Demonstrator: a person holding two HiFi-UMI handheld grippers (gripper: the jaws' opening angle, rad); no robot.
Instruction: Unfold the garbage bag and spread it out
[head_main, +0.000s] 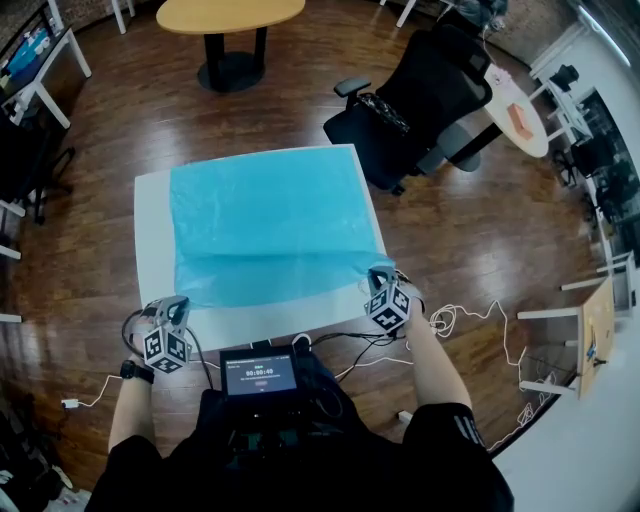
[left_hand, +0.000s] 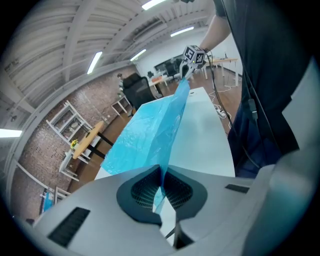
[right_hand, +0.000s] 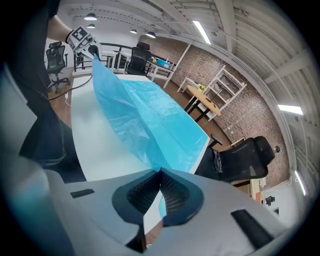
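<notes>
Black office chair (head_main: 420, 95) behind white table (head_main: 150, 240); thin blue plastic garbage bag (head_main: 265, 225) lies widthways, left gripper (head_main: 178, 305) and right gripper (head_main: 378, 274) pinching its near corners.

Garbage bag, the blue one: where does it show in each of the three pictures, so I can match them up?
Head view: the garbage bag lies spread across the picture's middle.
Left gripper view: the garbage bag runs from bottom centre up to the upper right.
Right gripper view: the garbage bag runs from bottom centre up to the upper left.
Shared landmark: the white table under it.
</notes>
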